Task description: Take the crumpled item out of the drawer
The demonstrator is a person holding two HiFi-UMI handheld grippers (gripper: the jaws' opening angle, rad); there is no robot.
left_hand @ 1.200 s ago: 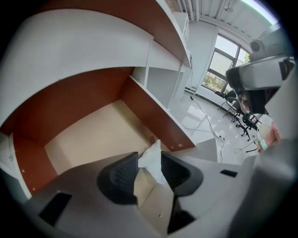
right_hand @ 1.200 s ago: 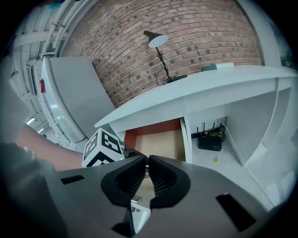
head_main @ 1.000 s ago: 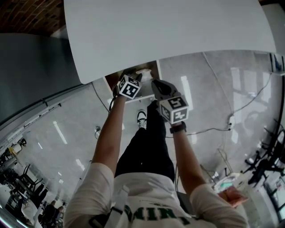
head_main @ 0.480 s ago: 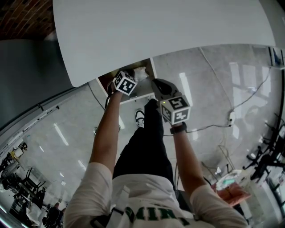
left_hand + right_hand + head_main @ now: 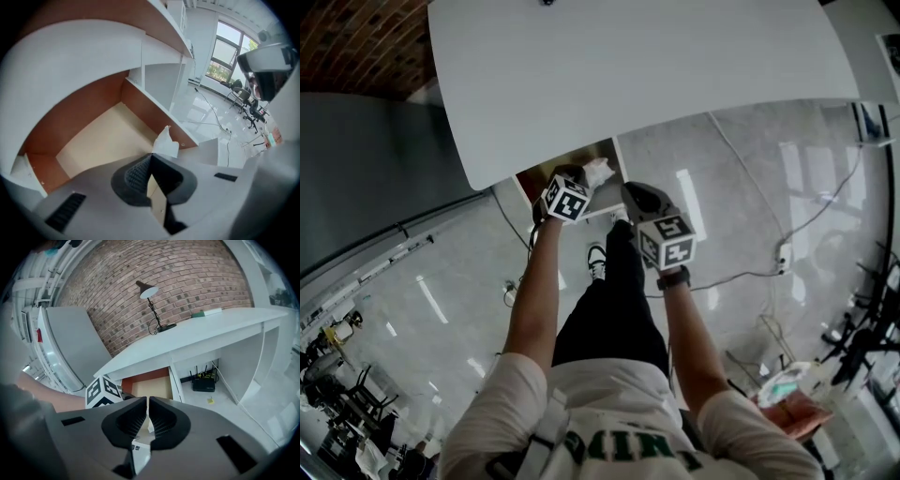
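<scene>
The drawer stands pulled out under the white desk top. My left gripper hangs over it, its jaws closing tight on the white crumpled item. In the left gripper view the item pokes out past the left gripper, above the drawer's pale floor. My right gripper is beside it, at the drawer's front right. The right gripper is shut with nothing held. That view also shows the open drawer and the left gripper's marker cube.
The white desk top overhangs the drawer. A black desk lamp stands on it by the brick wall. A black router and cables lie on the glossy floor under the desk. The person's leg and shoe are below the drawer.
The left gripper went a little deeper over the drawer and came back slightly; the white crumpled item now sits at its tip. The right gripper stayed about where it was.
</scene>
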